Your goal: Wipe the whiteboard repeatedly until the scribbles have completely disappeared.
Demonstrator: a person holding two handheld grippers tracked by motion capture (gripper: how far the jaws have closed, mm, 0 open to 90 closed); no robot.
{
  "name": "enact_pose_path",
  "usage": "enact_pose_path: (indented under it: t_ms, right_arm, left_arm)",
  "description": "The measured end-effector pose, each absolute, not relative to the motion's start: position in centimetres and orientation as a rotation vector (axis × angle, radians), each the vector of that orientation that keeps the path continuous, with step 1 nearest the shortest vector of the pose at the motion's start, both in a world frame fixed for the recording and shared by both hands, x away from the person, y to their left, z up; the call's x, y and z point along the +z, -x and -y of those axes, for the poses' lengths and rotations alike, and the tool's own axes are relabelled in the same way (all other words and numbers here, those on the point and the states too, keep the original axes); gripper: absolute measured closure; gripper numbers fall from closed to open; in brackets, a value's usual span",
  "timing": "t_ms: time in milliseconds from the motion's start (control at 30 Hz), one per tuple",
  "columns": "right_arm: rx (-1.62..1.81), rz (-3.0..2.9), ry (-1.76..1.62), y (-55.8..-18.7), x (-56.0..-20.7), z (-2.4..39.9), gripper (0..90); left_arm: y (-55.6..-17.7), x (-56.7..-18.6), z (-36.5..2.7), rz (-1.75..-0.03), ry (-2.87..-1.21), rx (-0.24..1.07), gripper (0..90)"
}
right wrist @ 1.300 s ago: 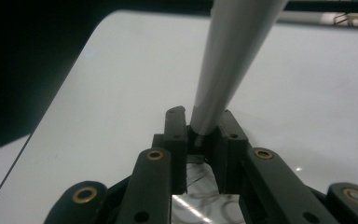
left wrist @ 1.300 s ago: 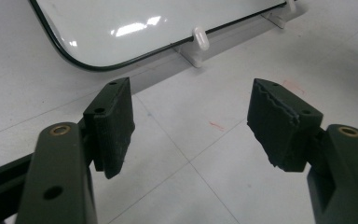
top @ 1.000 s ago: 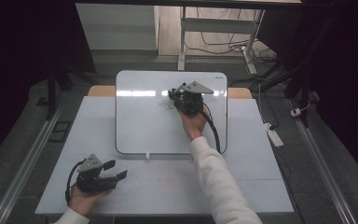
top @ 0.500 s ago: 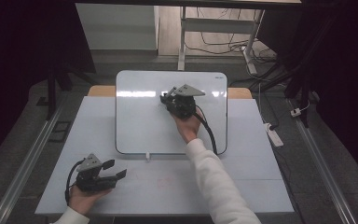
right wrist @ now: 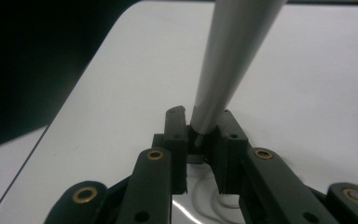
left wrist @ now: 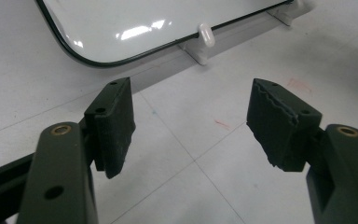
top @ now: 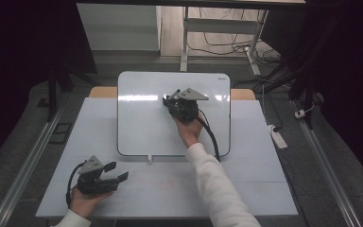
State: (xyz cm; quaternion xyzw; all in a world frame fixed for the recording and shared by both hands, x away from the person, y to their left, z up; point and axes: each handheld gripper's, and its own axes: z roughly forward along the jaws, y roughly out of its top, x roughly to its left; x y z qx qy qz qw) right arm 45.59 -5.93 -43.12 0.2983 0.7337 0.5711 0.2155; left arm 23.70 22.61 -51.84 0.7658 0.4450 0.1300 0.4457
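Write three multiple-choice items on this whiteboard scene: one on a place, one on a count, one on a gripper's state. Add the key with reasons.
1. Where is the right gripper?
A. Over the whiteboard
B. On the floor
C. Beside the left gripper

2. How many grippers are over the whiteboard?
A. None
B. One
C. Two

3. How do the left gripper jaws stand?
A. Clamped on a pen
B. Shut on nothing
C. Open, with nothing between them

Key: 1 A, the high view shows it above the board's upper middle. 2 B, the left gripper rests on the table near the front edge. 3 C, its own view shows bare table between the pads, while the right gripper clamps a grey marker.
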Motion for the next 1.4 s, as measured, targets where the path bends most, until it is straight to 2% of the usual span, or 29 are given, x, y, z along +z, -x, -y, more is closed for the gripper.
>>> enact_pose_path:
  t_ms: [167,300,500,633,733,933,1100,1267,1400]
  right_arm:
    - [1.518,-2.116,-0.694,-44.3,-43.9,4.6,77.7]
    - [1.590,-1.997,-0.855,-45.6,-43.2,6.8,77.7]
    - [1.477,-2.161,-0.671,-44.4,-43.6,5.4,77.7]
    - [1.531,-2.044,-0.822,-45.6,-42.6,7.5,77.7]
    - [1.423,-2.181,-0.653,-44.7,-43.1,6.2,77.7]
    - [1.508,-2.076,-0.820,-46.3,-41.9,8.2,77.6]
    - [1.461,-2.178,-0.701,-45.4,-42.6,7.0,77.6]
    - [1.543,-2.022,-0.859,-47.0,-41.5,9.1,77.6]
    - [1.538,-2.082,-0.805,-46.3,-42.0,8.6,77.6]
  left_arm:
    - [-23.9,-51.9,-22.5,-1.102,-1.903,0.315,32.7]
    - [-23.7,-51.9,-22.6,-1.103,-1.900,0.321,32.6]
    - [-23.9,-52.0,-22.5,-1.108,-1.902,0.314,32.6]
    - [-23.7,-51.9,-22.5,-1.105,-1.899,0.314,32.6]
    - [-23.9,-51.9,-22.4,-1.104,-1.904,0.314,32.6]
    - [-23.8,-51.9,-22.4,-1.102,-1.904,0.314,32.6]
    - [-24.0,-52.0,-22.5,-1.108,-1.902,0.298,32.5]
    - [-23.8,-51.9,-22.5,-1.101,-1.900,0.307,32.5]
    - [-24.1,-52.1,-22.6,-1.108,-1.902,0.299,32.5]
